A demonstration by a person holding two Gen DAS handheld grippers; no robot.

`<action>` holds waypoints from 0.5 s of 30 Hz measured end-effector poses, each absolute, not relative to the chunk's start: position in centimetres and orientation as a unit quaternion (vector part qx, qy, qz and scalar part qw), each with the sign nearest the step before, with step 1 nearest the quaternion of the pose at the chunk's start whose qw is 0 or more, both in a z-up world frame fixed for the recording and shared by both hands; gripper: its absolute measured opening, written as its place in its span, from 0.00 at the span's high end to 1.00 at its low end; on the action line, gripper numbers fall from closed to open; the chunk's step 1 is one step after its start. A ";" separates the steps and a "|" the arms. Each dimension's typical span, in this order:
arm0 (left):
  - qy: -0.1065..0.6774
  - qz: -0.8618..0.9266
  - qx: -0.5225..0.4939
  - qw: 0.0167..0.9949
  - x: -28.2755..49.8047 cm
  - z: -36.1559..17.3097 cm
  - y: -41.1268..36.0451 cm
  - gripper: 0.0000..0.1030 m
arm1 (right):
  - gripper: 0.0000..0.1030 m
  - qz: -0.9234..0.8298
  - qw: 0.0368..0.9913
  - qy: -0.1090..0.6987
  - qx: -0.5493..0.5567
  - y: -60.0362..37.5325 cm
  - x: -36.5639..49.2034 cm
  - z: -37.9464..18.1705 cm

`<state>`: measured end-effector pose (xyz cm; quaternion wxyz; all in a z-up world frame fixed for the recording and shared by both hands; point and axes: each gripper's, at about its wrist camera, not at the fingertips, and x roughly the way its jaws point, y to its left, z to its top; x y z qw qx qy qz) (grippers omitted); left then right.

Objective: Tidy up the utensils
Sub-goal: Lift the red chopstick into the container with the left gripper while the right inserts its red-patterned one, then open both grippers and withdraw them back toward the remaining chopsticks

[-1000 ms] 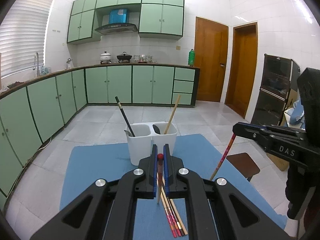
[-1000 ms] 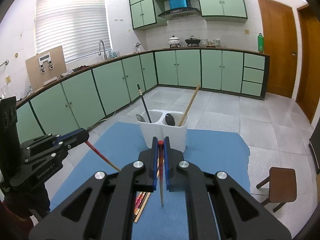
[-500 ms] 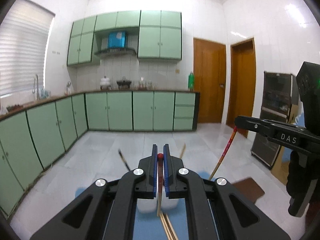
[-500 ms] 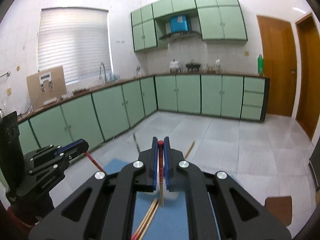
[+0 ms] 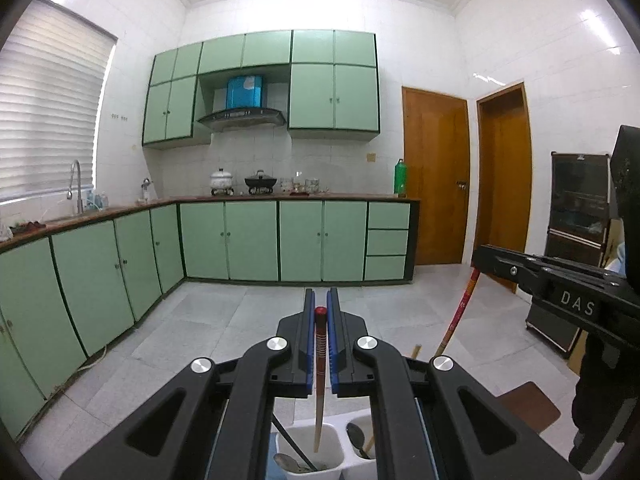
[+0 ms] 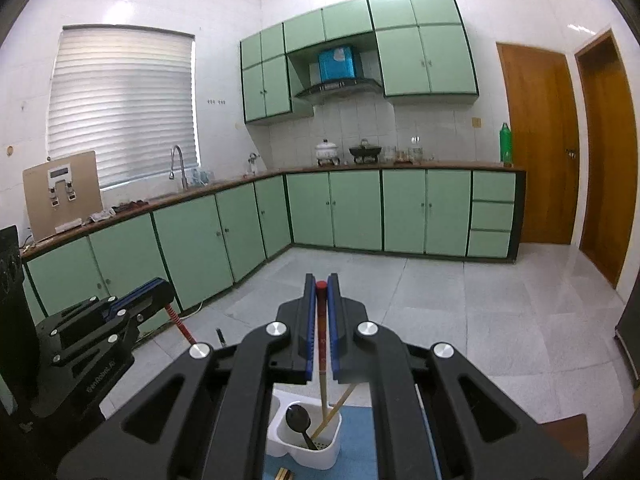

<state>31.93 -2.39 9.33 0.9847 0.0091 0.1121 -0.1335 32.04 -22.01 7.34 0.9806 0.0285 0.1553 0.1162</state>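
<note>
Left hand-held gripper [image 5: 319, 310]: jaws clamped on a red-capped chopstick [image 5: 320, 364], which hangs almost straight down between the blue pads.
Left chopstick, long axis: near vertical in the left wrist view, red cap at the top between the fingertips, pale tip at lower centre of the frame.
Left chopstick tip: appears to sit just inside the mouth of the left-hand compartment of the white utensil holder [image 5: 334, 458]; whether it touches anything there I cannot tell.
Right hand-held gripper [image 6: 321, 284]: jaws clamped on a second red-capped chopstick [image 6: 322, 360], also hanging near vertical.
Right chopstick tip: at lower centre of the right wrist view, over the compartment of the holder [image 6: 304, 458] that holds a dark spoon [image 6: 298, 420] and a leaning wooden chopstick [image 6: 334, 410].
Direction to the goal: the holder lies directly below both grippers, at the bottom edge of each frame; judged, the coming move is a straight drop along each stick's own axis.
Nearer hand: neither clearly; each stick hangs above its own compartment.
Holder's footing: on a blue mat [image 6: 356, 444] covering the worktop.
Still loose: stick ends [image 6: 283, 474] lie on the mat at the bottom edge of the right wrist view.
Risk: a tip may catch the divider or the spoon if the stick tilts.
</note>
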 end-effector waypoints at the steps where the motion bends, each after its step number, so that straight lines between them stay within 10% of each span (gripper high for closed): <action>1: 0.121 -0.135 0.008 0.984 32.5 8.6 -2.5 0.95 | 0.95 0.116 0.980 0.162 0.028 -21.8 32.5 6.6; 15: 0.200 -0.135 0.003 0.971 34.2 3.0 -1.3 0.81 | 0.84 0.103 0.965 0.241 0.030 -20.9 33.6 -0.2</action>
